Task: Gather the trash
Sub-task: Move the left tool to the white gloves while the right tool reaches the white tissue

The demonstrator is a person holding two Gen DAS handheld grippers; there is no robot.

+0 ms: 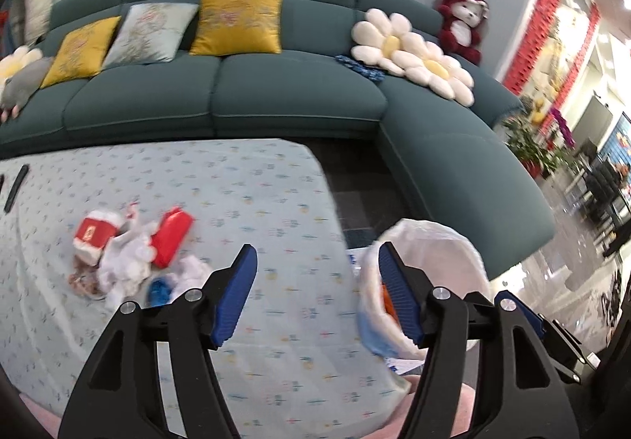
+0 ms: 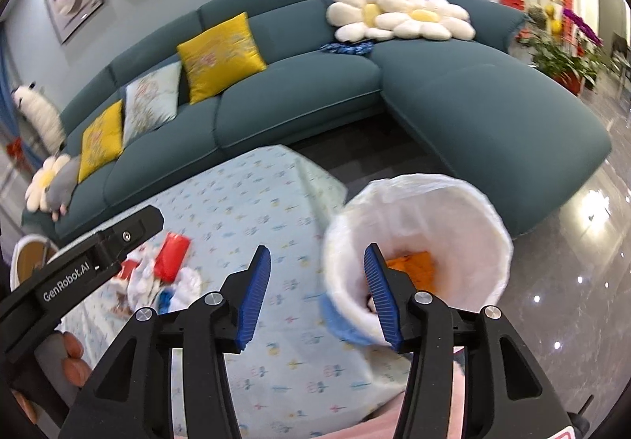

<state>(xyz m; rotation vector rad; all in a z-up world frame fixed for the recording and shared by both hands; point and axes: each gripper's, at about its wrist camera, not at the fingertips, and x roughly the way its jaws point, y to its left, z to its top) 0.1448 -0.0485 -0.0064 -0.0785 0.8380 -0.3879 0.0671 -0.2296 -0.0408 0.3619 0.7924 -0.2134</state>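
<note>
A pile of trash lies on the patterned tablecloth (image 1: pixel 244 210): a red-and-white paper cup (image 1: pixel 96 236), a red packet (image 1: pixel 172 236), crumpled white tissues (image 1: pixel 126 265) and a blue scrap (image 1: pixel 159 291). The pile also shows in the right wrist view (image 2: pixel 157 273). A bin lined with a white bag (image 2: pixel 418 242) stands off the table's right edge, with an orange wrapper (image 2: pixel 412 267) inside. My left gripper (image 1: pixel 315 265) is open and empty above the table, right of the pile. My right gripper (image 2: pixel 317 263) is open and empty, between table and bin.
A teal sectional sofa (image 1: pixel 295 92) runs behind and to the right of the table, with yellow cushions (image 1: pixel 236 21), flower pillows (image 1: pixel 414 53) and a red plush bear (image 1: pixel 461 21). Black remotes (image 1: pixel 15 188) lie at the table's far left. The floor at right is glossy tile (image 2: pixel 572 261).
</note>
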